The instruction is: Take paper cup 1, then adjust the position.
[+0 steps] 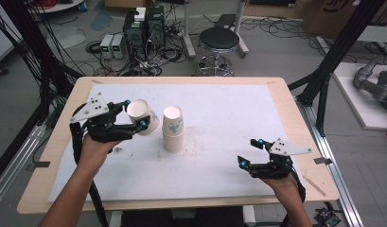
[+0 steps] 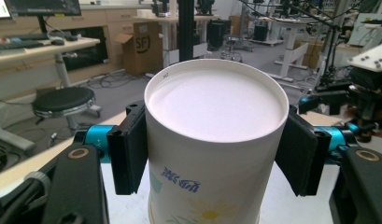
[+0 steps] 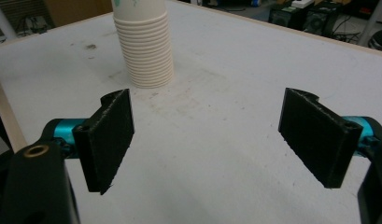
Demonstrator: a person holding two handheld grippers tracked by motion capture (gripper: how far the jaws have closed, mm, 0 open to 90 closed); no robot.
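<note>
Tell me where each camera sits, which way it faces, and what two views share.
High view: above the person's side, looking forward and down on the table; both forearms, left gripper, right gripper.
Left gripper view: along its jaws, clamped on a paper cup.
Right gripper view: between open jaws toward the cup stack.
Shared: stack, also in high view.

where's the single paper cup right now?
In the high view the single paper cup sits tilted between the left gripper pads on the table's left side, just left of the cup stack.
</note>
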